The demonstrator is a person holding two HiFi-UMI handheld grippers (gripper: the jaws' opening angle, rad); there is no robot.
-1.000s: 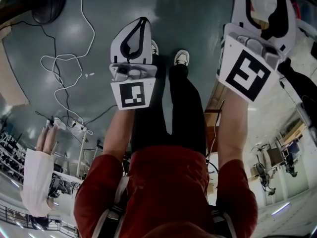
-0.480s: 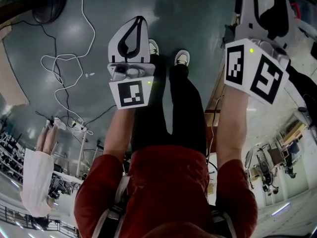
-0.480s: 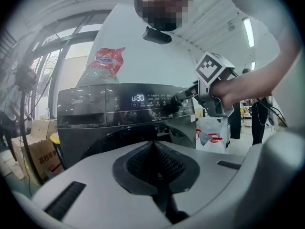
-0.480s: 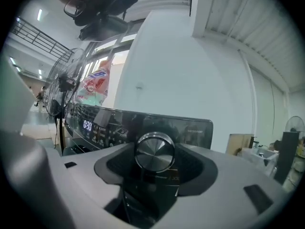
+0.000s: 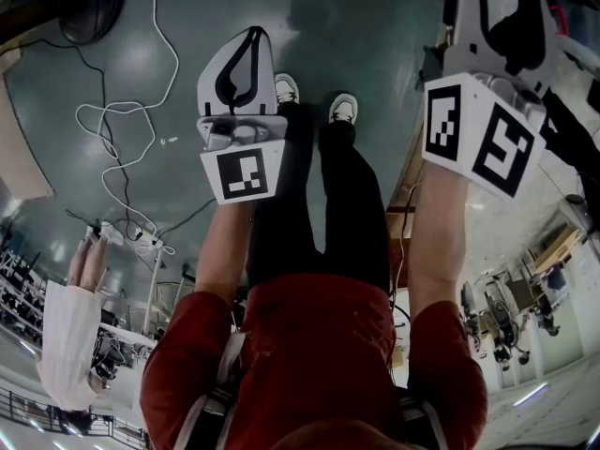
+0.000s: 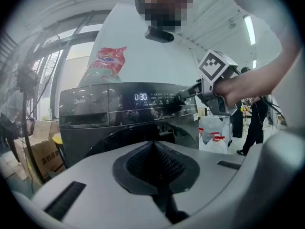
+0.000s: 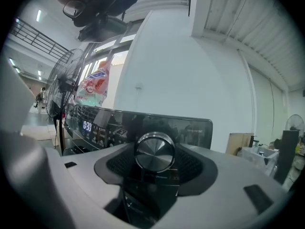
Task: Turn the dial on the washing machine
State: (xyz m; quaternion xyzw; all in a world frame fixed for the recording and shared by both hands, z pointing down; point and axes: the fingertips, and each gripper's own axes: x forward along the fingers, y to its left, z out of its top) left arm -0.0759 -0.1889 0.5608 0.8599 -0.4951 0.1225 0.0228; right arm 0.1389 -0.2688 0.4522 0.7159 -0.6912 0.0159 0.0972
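A dark grey front-loading washing machine (image 6: 95,123) fills the left gripper view, its display (image 6: 140,97) lit. At the right end of its panel sits the round silver dial (image 7: 154,151). My right gripper (image 7: 154,160) is shut on the dial, one pad on each side. From the left gripper view, the right gripper (image 6: 188,93) reaches level to the panel and hides the dial. In the head view the right gripper (image 5: 499,7) is at the top right. My left gripper (image 5: 251,34) hangs back from the machine, shut with nothing in it, tips (image 6: 153,143) meeting.
A red-and-white bag (image 6: 108,61) lies on top of the machine. Cables (image 5: 122,129) trail over the floor at the left, near another person's hand (image 5: 86,261). Cardboard boxes (image 6: 40,151) stand left of the machine, a white plastic bag (image 6: 212,130) and a standing person (image 6: 255,123) right of it.
The right gripper has rolled about its own axis while staying on the dial; its marker cube now shows two faces. The left gripper has drifted slightly left.
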